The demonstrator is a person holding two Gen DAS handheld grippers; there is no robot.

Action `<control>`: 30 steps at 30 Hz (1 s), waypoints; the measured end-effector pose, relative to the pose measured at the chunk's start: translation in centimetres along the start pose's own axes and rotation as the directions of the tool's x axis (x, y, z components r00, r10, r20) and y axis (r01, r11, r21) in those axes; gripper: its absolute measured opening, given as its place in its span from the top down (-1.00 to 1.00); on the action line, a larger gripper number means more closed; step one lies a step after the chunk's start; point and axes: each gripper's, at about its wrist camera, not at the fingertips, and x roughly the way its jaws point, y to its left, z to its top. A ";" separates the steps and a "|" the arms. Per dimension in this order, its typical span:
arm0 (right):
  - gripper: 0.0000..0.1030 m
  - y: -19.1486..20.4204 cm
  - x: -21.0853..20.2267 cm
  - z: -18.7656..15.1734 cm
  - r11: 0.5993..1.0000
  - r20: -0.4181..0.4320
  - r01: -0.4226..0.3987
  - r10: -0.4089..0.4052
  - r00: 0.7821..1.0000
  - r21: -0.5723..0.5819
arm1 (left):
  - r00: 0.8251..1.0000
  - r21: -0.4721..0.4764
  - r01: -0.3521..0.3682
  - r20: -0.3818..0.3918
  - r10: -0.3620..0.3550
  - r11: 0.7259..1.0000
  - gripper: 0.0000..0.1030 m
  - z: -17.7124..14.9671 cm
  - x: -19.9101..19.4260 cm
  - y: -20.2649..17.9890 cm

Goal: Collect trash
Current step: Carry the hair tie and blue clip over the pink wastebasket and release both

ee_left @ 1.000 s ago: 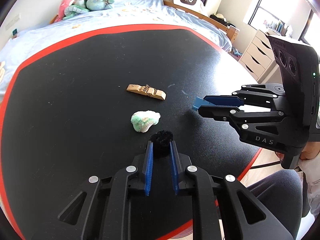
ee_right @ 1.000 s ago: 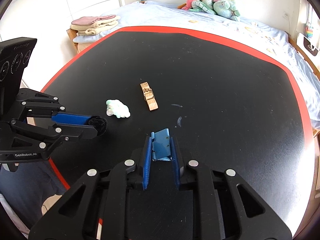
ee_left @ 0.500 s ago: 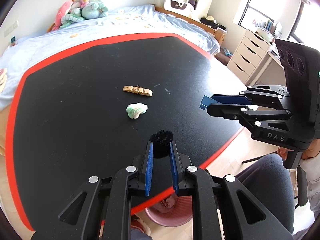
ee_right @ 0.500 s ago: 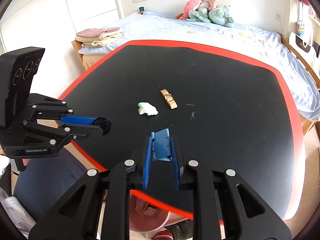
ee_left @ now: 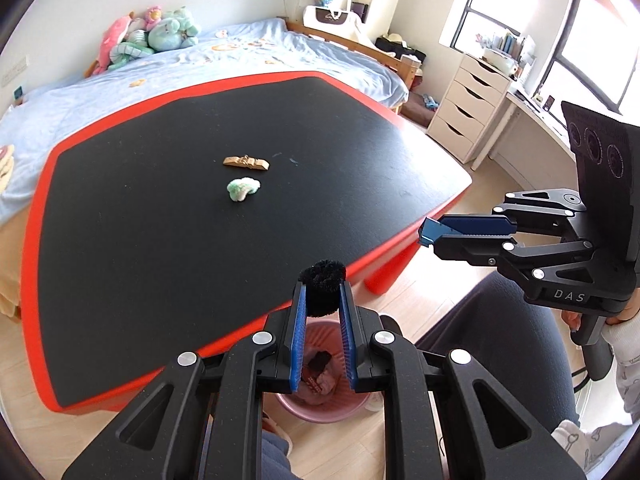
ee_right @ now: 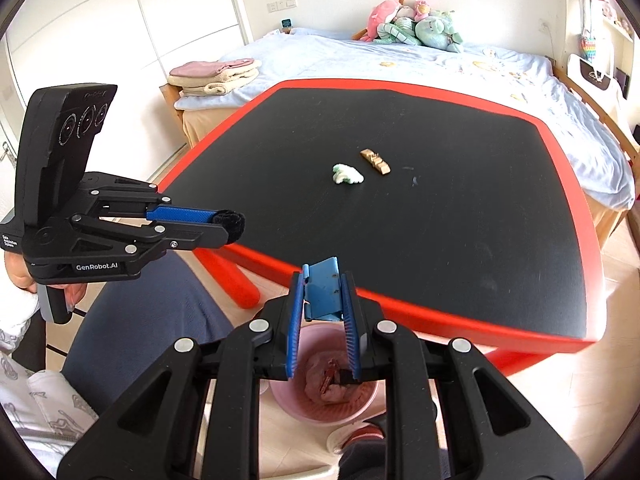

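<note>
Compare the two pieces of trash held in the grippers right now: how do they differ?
The black pom-pom in the left gripper is round, fuzzy and soft-looking; the blue piece in the right gripper is flat, folded and smooth, with sharp edges. The pom-pom bulges past the fingertips, while the blue piece stands upright between them. Both are clamped off the table, above the pink bin.

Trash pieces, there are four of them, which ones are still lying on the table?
The pale green wad and the tan strip lie on the black table; the black pompom and the blue scrap are clamped in the jaws.
</note>
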 end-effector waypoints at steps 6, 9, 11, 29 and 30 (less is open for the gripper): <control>0.64 1.2 -1.0 -2.0 1.000 -0.006 -0.004 0.005 1.000 0.019 | 1.000 0.016 0.026 -0.007 -0.026 1.000 0.69 -1.6 -0.7 -1.1; 0.64 1.6 -1.3 -2.7 1.000 -0.011 -0.009 0.009 1.000 0.024 | 0.999 0.020 0.032 -0.014 -0.032 0.999 0.69 -2.2 -0.8 -1.5; 0.64 1.8 -1.3 -3.0 1.000 -0.015 -0.011 0.011 1.000 0.026 | 0.999 0.020 0.035 -0.018 -0.034 0.999 0.69 -2.6 -0.8 -1.7; 0.64 2.2 -0.9 -4.1 0.999 -0.038 -0.030 0.032 0.999 0.042 | 0.998 0.029 0.048 -0.035 -0.047 0.998 0.69 -3.3 -0.5 -2.4; 0.64 2.2 -0.8 -4.1 0.999 -0.039 -0.032 0.033 0.999 0.044 | 0.998 0.029 0.049 -0.036 -0.048 0.998 0.69 -3.3 -0.5 -2.4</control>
